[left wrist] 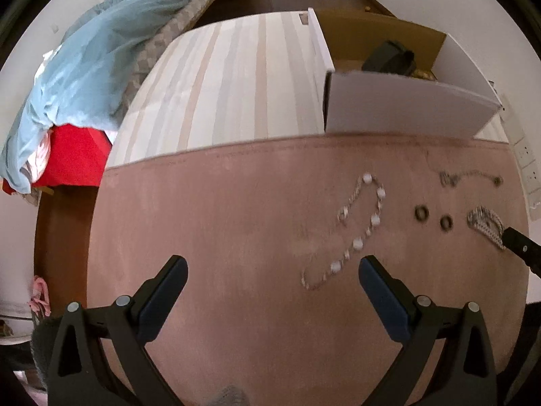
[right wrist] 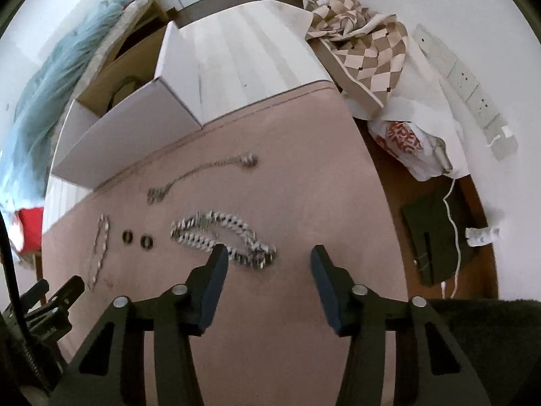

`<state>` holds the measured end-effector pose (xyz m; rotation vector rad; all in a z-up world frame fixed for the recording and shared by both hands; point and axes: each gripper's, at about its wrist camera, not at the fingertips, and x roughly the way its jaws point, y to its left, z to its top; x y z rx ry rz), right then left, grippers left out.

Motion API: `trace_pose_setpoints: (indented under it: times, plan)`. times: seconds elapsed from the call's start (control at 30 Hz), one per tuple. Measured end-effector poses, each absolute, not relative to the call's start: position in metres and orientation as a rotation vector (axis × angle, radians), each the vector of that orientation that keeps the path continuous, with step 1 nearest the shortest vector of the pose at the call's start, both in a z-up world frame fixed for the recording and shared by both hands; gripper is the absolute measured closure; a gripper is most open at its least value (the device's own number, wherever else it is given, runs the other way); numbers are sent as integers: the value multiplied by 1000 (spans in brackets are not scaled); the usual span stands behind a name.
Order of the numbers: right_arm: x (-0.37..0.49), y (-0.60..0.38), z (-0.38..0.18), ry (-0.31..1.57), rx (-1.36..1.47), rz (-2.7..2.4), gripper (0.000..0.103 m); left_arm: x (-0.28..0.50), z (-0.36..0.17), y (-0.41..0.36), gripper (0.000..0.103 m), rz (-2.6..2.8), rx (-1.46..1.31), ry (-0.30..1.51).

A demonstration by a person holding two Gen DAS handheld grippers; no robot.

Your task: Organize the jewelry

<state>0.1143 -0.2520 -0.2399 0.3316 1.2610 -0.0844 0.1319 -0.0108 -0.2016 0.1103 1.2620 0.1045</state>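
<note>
Jewelry lies spread on a pink mat (left wrist: pixel 236 220). My left gripper (left wrist: pixel 273 262) is open above bare mat, and a beaded necklace (left wrist: pixel 356 243) runs just beyond its right finger. Two small dark rings (left wrist: pixel 421 212) sit further right. My right gripper (right wrist: pixel 268 249) is open low over a chunky silver chain (right wrist: pixel 216 226). The chain's near end lies by the left finger and the pads do not press on it. A thin chain with a pendant (right wrist: pixel 203 169) lies further back.
An open white box (right wrist: pixel 135 128) with something dark inside stands at the mat's far edge on a striped white tabletop (left wrist: pixel 219 84). A checkered cloth (right wrist: pixel 365 44) and a plastic bag (right wrist: pixel 405 145) lie off the table's right. Blue bedding (left wrist: pixel 84 67) is at left.
</note>
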Motion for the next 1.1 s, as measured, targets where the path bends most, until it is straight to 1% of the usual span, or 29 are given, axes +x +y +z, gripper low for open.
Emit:
trace_pose_setpoints:
  times: [0.17, 0.2, 0.23, 0.27, 0.3, 0.43, 0.57, 0.73, 0.83, 1.0, 1.03, 1.1]
  plan:
    - [119, -244, -243, 1263, 223, -82, 51, 136, -200, -10, 0, 113, 118, 1256]
    - [118, -241, -243, 1259, 192, -88, 54, 136, -201, -10, 0, 114, 118, 1258]
    - [116, -238, -243, 1249, 172, -87, 60, 137, -202, -10, 0, 114, 118, 1261]
    - [115, -237, -242, 1237, 180, -60, 85, 136, -203, -10, 0, 111, 116, 1265]
    - [116, -238, -244, 1242, 198, -47, 89, 135, -204, -10, 0, 110, 116, 1270]
    - [113, -231, -236, 1210, 210, -34, 91, 132, -207, -3, 0, 108, 105, 1279]
    - [107, -221, -212, 1136, 247, -7, 91, 123, -208, 16, 0, 105, 71, 1292]
    - [104, -211, -180, 1060, 283, 33, 91, 113, -211, 42, 0, 75, -57, 1320]
    - [103, -203, -178, 1064, 277, 51, 91, 113, -215, 43, 0, 24, -107, 1321]
    - [100, -204, -193, 1100, 279, 42, 91, 118, -222, 26, 2, -71, -146, 1327]
    - [98, -205, -196, 1105, 280, 36, 91, 120, -223, 22, 3, -80, -131, 1323]
    - [96, -208, -199, 1112, 285, 31, 91, 123, -227, 11, 13, -106, -95, 1327]
